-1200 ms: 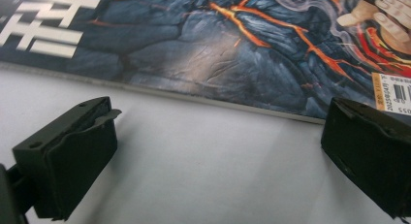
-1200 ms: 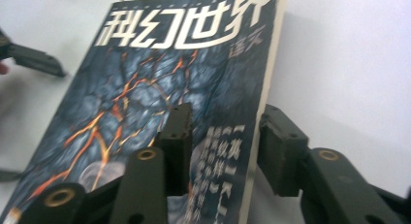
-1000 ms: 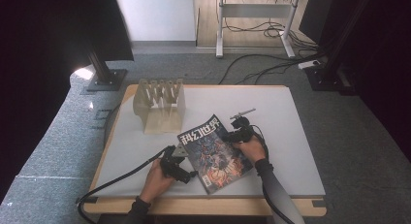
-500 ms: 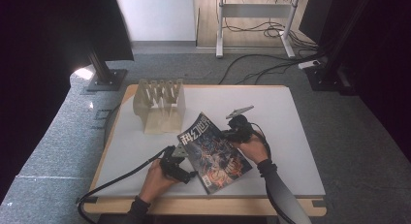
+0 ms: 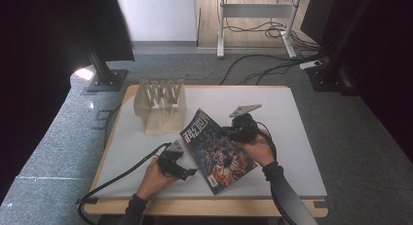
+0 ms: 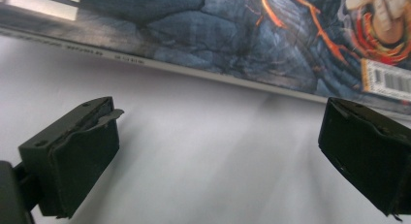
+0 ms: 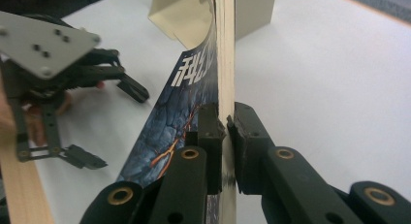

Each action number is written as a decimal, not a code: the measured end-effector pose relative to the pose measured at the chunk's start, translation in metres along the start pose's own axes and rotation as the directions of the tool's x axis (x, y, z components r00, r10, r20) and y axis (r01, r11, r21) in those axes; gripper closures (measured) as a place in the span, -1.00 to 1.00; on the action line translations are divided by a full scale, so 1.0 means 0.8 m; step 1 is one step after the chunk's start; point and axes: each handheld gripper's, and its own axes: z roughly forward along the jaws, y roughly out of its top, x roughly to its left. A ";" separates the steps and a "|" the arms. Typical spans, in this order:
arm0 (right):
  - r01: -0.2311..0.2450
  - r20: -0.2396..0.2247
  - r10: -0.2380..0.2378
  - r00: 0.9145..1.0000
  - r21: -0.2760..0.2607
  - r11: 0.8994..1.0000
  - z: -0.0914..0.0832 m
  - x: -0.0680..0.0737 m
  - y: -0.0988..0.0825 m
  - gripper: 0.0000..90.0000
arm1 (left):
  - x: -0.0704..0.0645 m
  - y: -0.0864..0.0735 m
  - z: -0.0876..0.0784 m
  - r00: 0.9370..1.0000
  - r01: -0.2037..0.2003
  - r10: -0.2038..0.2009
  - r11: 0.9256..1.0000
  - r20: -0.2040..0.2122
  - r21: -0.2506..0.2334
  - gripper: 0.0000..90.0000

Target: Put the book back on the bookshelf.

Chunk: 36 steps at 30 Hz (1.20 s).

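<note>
White table (image 5: 292,152) — magazine (image 5: 216,149) edge between clamped right fingers (image 7: 227,124), beyond wide-open left fingers (image 6: 72,151).

Black two-jaw left gripper (image 5: 187,172) and right gripper (image 5: 228,134), each with a grey three-cornered plate and trailing black cable, brass-ringed pivots on the right's jaw arms, dark sleeves at both wrists.

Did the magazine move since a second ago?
Yes. The magazine, pinched in the right tongs, has lifted on its right edge and tilted; its top corner now sits nearer the wooden rack.
</note>
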 end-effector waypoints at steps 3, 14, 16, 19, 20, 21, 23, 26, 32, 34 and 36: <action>0.008 0.003 -0.008 1.000 -0.010 1.000 -0.005 0.004 0.005 0.82 | 0.007 0.007 0.001 0.999 0.031 -0.029 0.999 0.041 -0.042 -0.98; 0.047 -0.018 -0.048 0.999 -0.048 0.998 -0.023 0.017 0.016 0.82 | 0.031 0.032 -0.003 0.990 0.096 -0.083 0.989 0.118 -0.111 -0.93; 0.049 -0.020 -0.050 0.999 -0.051 0.998 -0.025 0.016 0.016 0.82 | 0.031 0.037 -0.008 0.991 0.090 -0.077 0.989 0.109 -0.118 -0.91; 0.048 -0.028 -0.050 0.998 -0.057 0.997 -0.030 0.015 0.016 0.81 | 0.032 0.043 -0.018 0.992 0.089 -0.073 0.985 0.107 -0.149 -0.90; 0.047 -0.030 -0.049 0.998 -0.062 0.997 -0.033 0.013 0.016 0.81 | 0.031 0.046 -0.022 0.992 0.085 -0.070 0.985 0.100 -0.153 -0.88; 0.048 -0.032 -0.050 0.998 -0.064 0.997 -0.033 0.013 0.016 0.81 | 0.030 0.049 -0.025 0.994 0.078 -0.065 0.985 0.091 -0.155 -0.88; 0.049 -0.033 -0.051 0.998 -0.065 0.997 -0.035 0.013 0.016 0.81 | 0.025 0.057 -0.033 0.997 0.049 -0.040 0.986 0.059 -0.157 -0.88; 0.055 -0.033 -0.057 0.998 -0.073 0.996 -0.038 0.013 0.017 0.81 | 0.019 0.065 -0.042 1.000 0.007 -0.006 0.988 0.006 -0.155 -0.81; 0.063 -0.029 -0.065 0.997 -0.082 0.995 -0.042 0.012 0.016 0.80 | 0.018 0.074 -0.053 0.998 0.050 -0.057 0.984 -0.035 -0.173 -0.43; 0.064 -0.031 -0.067 0.997 -0.086 0.994 -0.043 0.012 0.015 0.80 | 0.020 0.074 -0.050 0.996 0.073 -0.079 0.982 -0.028 -0.172 -0.27; 0.061 -0.037 -0.064 0.997 -0.092 0.994 -0.042 0.012 0.014 0.80 | 0.023 0.074 -0.045 0.996 0.087 -0.089 0.985 -0.006 -0.149 -0.16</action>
